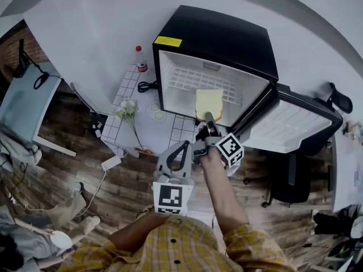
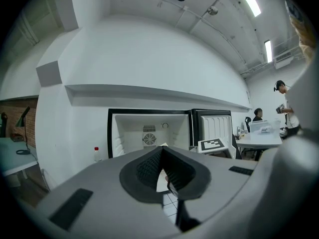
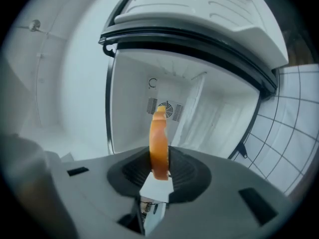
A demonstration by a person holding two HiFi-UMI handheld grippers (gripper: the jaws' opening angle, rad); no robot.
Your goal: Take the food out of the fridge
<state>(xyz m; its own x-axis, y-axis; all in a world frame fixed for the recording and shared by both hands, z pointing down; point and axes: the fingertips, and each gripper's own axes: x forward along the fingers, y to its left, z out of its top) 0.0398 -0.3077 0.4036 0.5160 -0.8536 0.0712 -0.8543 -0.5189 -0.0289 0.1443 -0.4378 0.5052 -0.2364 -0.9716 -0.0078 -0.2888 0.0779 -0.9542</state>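
While clamped edge-on in right tongs (image 3: 159,167) at open mini fridge (image 1: 215,38) mouth, bread slice (image 3: 158,133): likely light, soft, crushable; pinch lower edge gently. Left tongs (image 2: 162,156) closed, empty.

You have white wall (image 1: 102,38) ahead of the left tongs (image 1: 187,149), desk (image 1: 25,103) far to their left, wood floor (image 1: 62,163) beneath.

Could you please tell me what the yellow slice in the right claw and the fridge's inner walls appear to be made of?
The slice looks like bread or a foam replica: matte, with an orange-brown crust edge, pinched in the right claw. The fridge's inner walls are probably moulded plastic: smooth, evenly white surfaces.
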